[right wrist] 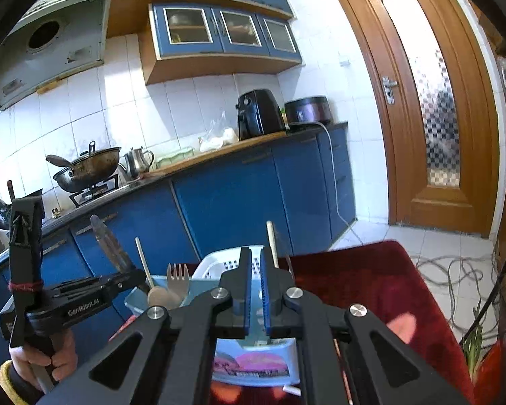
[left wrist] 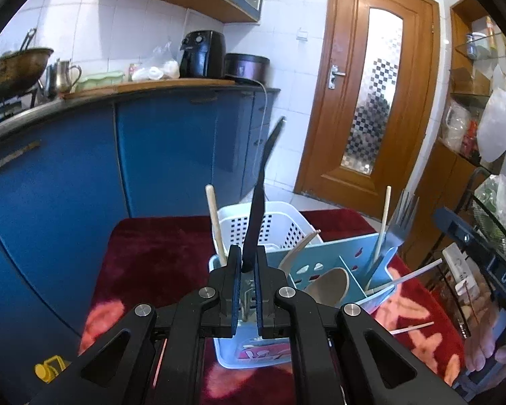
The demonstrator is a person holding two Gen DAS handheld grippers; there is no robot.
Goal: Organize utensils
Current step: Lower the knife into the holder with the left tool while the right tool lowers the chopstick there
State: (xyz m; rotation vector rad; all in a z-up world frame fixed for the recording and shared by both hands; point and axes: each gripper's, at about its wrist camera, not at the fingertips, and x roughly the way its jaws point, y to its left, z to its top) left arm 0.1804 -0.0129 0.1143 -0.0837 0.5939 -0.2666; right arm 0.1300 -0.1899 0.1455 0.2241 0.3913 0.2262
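My left gripper (left wrist: 248,256) is shut on a dark utensil (left wrist: 260,189) that stands upright over the light blue utensil caddy (left wrist: 320,263). The caddy holds a wooden spoon (left wrist: 330,283), a wooden stick (left wrist: 215,222), a grey fork (left wrist: 399,222) and white chopsticks (left wrist: 384,216). A white perforated basket (left wrist: 270,224) stands behind it. My right gripper (right wrist: 256,263) is shut and empty above the caddy (right wrist: 141,300), with the basket (right wrist: 216,263) beyond. The left gripper (right wrist: 118,283) shows at the left of the right wrist view, holding the dark utensil (right wrist: 109,246). A wooden fork (right wrist: 178,280) stands in the caddy.
The caddy sits on a dark red cloth (left wrist: 151,256) with orange patterns over a small table. Loose white chopsticks (left wrist: 411,329) lie on the cloth at the right. Blue kitchen cabinets (left wrist: 172,148) stand behind. A wire rack (left wrist: 489,236) stands at the right. A wooden door (left wrist: 371,84) is beyond.
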